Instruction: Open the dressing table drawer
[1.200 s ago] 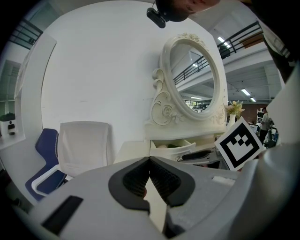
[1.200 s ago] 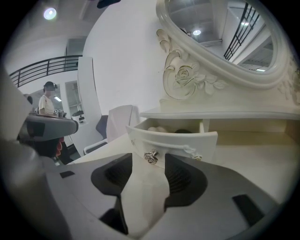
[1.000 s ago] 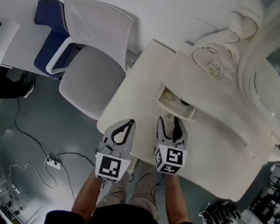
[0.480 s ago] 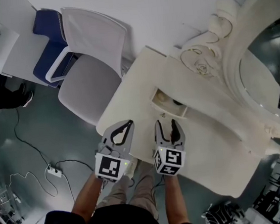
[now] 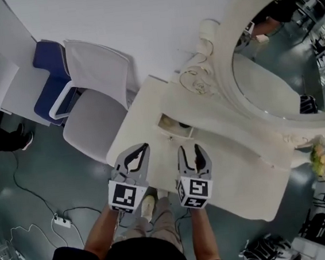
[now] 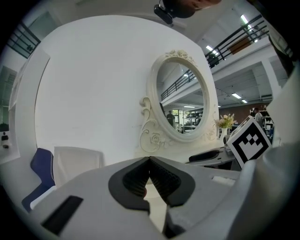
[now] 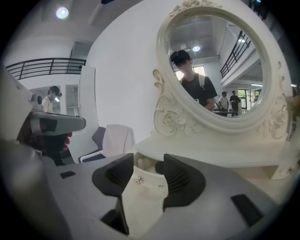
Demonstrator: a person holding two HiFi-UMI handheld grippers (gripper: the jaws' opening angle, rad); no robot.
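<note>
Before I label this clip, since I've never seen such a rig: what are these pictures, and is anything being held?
No robot here: a person holds a two-jaw gripper in each hand. The head view comes from a camera on the person's head, looking down. The other two come from cameras riding on each gripper, looking along its jaws. Below stands a cream dressing table with an oval mirror and a small drawer standing open. A grey chair stands beside it. The left gripper is shut on nothing. The right gripper has its jaws apart, though they have just been closing a little. The drawer front shows beyond the gap, untouched. Nothing is held.
</note>
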